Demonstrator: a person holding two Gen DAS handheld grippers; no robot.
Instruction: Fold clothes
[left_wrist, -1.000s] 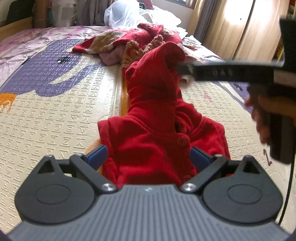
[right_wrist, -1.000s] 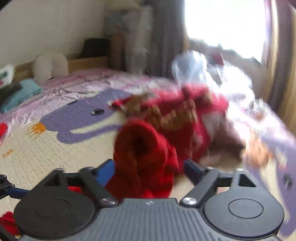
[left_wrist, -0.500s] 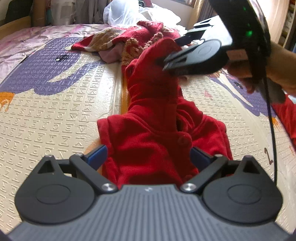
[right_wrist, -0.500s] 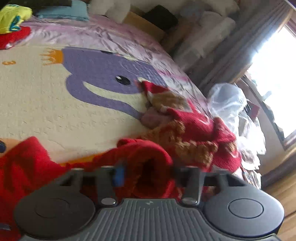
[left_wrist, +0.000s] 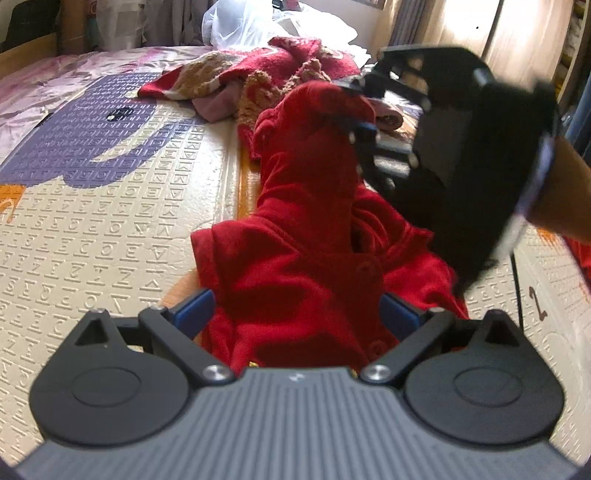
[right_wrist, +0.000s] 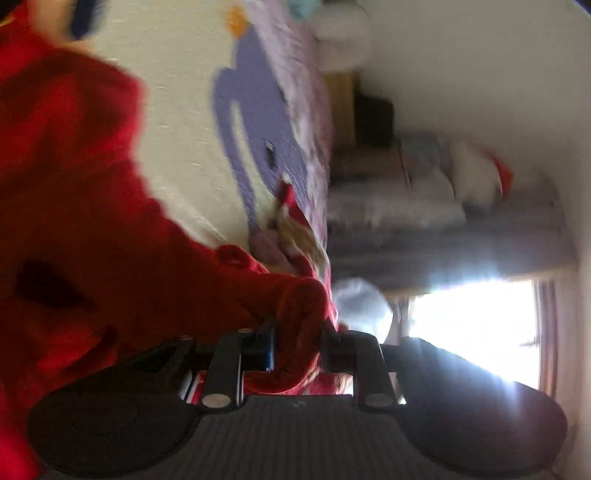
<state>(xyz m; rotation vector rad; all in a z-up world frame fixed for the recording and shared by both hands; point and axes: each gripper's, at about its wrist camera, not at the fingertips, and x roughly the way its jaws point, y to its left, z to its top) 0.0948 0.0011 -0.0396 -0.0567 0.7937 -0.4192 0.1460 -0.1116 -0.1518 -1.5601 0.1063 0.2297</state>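
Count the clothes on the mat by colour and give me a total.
Plain red garment: 1
Red and tan knit: 1
Pink piece: 1
Total: 3

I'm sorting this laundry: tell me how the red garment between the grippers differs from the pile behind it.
The red garment is plain red; the pile mixes red with tan knit. The garment is stretched out, one end raised by the right gripper; the pile lies crumpled. Both rest on the mat.
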